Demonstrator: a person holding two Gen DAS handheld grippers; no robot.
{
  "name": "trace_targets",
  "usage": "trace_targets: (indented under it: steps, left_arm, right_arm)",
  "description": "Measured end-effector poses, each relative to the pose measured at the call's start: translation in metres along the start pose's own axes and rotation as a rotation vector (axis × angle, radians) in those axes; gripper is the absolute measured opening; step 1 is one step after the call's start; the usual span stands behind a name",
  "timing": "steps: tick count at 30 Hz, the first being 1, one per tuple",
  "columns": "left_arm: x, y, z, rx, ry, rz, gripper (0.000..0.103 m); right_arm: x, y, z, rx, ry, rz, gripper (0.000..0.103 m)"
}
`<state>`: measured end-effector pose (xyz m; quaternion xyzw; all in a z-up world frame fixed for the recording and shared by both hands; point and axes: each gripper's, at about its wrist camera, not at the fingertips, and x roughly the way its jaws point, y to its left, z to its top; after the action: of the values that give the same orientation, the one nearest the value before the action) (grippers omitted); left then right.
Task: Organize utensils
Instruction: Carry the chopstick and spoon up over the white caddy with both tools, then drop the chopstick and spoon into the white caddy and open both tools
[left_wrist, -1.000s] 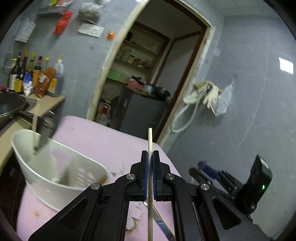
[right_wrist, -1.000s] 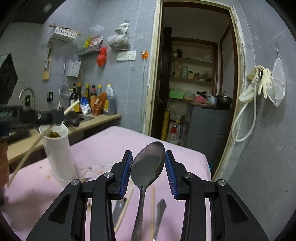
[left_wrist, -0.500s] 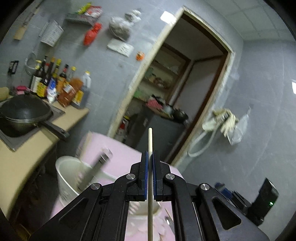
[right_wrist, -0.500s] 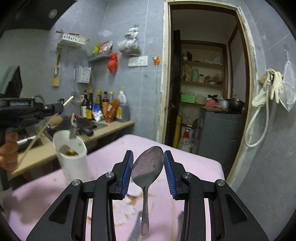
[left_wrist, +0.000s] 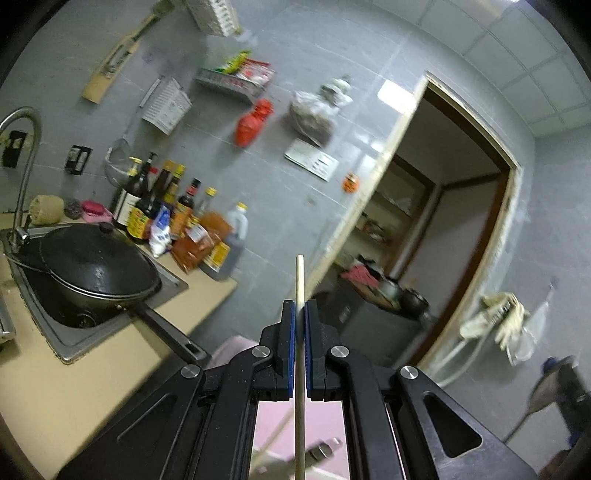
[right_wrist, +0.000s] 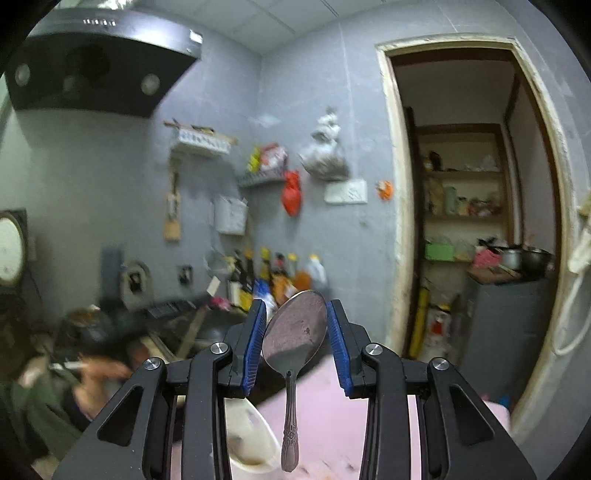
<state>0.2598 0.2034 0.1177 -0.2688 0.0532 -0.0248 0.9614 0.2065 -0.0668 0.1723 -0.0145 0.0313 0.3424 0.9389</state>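
While one chopstick (left_wrist: 300, 291) sits pinched, one spoon (right_wrist: 295, 328) sits gripped — two utensils

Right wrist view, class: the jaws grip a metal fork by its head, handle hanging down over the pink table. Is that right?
Not quite. The right wrist view shows a metal spoon, not a fork, held by its bowl in the right gripper; its handle does hang down over the pink table.

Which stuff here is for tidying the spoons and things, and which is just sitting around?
For the job:
chopstick in the left hand-held gripper
spoon in the right hand-held gripper
white utensil holder

Just lying about:
black wok
sauce bottles
red bag
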Motion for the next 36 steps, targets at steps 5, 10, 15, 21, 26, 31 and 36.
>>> trace_targets:
  steps: [5, 10, 15, 21, 26, 31, 36]
  left_arm:
    - [0.012, 0.02, 0.001, -0.059, -0.043, 0.02, 0.002]
    - [0.019, 0.028, -0.002, -0.081, -0.062, 0.039, 0.002]
    - [0.018, 0.027, -0.009, -0.072, -0.082, 0.06, 0.002]
    - [0.015, 0.027, -0.026, -0.05, -0.103, 0.058, 0.002]
    - [0.01, 0.03, -0.036, -0.031, -0.112, 0.068, 0.002]
    - [0.003, 0.024, -0.046, 0.047, -0.08, 0.062, 0.003]
    - [-0.003, 0.014, -0.06, 0.147, 0.029, 0.028, 0.008]
  right_arm:
    - [0.025, 0.018, -0.003, -0.007, 0.004, 0.034, 0.031]
    - [0.044, 0.023, -0.027, -0.014, 0.054, 0.02, 0.031]
    - [0.055, 0.022, -0.053, -0.013, 0.099, 0.003, 0.031]
    - [0.061, 0.018, -0.071, 0.01, 0.134, 0.002, 0.031]
    - [0.061, 0.013, -0.081, 0.034, 0.163, 0.006, 0.031]
    - [0.062, 0.01, -0.088, 0.059, 0.189, 0.014, 0.032]
    - [0.059, 0.004, -0.089, 0.109, 0.201, 0.027, 0.038]
